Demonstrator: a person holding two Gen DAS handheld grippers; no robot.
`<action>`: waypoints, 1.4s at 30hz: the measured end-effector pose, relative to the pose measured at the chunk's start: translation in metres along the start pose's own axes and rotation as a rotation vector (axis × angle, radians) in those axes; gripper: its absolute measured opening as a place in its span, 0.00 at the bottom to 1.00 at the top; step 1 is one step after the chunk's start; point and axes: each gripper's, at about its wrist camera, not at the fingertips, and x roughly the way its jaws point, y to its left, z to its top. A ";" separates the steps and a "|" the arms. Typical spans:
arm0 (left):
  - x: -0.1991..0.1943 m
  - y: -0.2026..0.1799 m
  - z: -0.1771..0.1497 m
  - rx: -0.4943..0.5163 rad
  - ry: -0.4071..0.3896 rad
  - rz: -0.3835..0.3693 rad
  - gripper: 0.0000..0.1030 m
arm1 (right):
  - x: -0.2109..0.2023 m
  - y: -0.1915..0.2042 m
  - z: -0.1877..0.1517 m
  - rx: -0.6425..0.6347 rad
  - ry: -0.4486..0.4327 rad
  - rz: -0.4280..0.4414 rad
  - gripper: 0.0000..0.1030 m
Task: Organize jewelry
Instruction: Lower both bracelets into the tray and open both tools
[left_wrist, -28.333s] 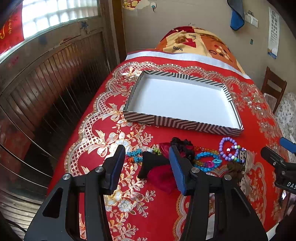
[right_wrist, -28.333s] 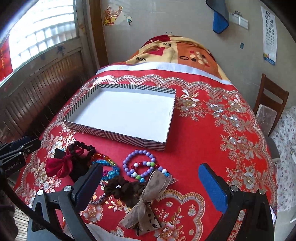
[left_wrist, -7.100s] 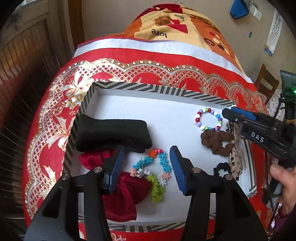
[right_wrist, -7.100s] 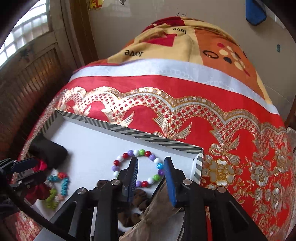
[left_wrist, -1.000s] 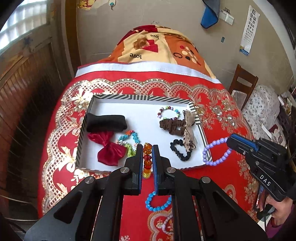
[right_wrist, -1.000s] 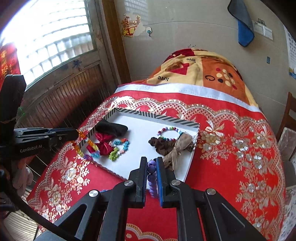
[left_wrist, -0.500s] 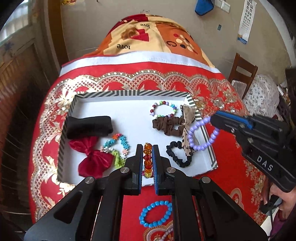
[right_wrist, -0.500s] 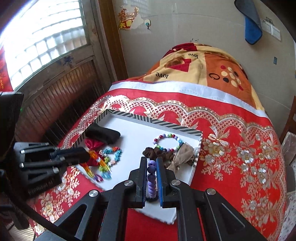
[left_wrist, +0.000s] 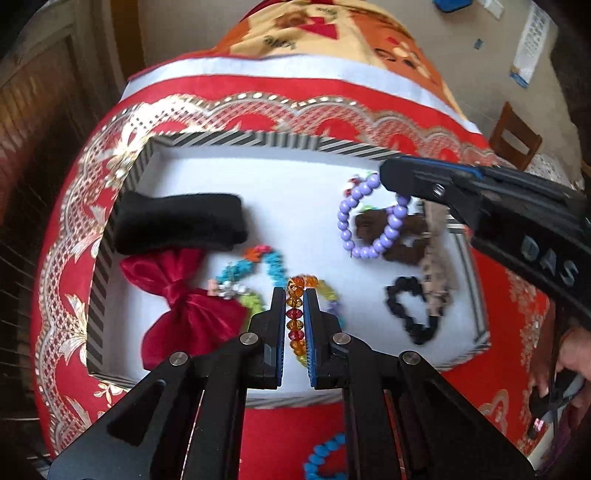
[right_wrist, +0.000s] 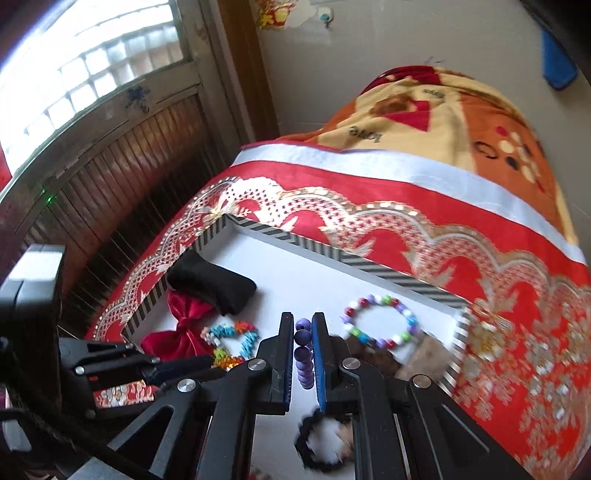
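My left gripper is shut on an amber and red bead bracelet and holds it over the near middle of the striped-rim white tray. My right gripper is shut on a purple bead bracelet; the left wrist view shows that bracelet dangling from the right gripper over the tray's right half. In the tray lie a black pad, a red bow, a colourful flower-bead bracelet, a multicolour bead bracelet, a brown scrunchie and a black scrunchie.
A blue bead bracelet lies on the red and gold cloth in front of the tray. A hand grips the right tool at far right. A folded blanket, a wooden chair and a wood-panelled wall surround the table.
Both grippers moved forward and down over the tray with their bracelets. The purple bracelet went from beyond the tray's right edge to above its right half.
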 end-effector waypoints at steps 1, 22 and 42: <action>0.003 0.003 -0.001 -0.005 0.003 0.005 0.08 | 0.010 0.000 0.004 -0.002 0.010 0.009 0.09; 0.019 0.014 -0.007 -0.045 0.006 0.043 0.18 | 0.105 -0.024 0.017 -0.018 0.130 -0.104 0.12; -0.018 0.009 -0.018 -0.049 -0.067 0.056 0.44 | 0.034 -0.012 0.000 0.037 0.050 -0.137 0.34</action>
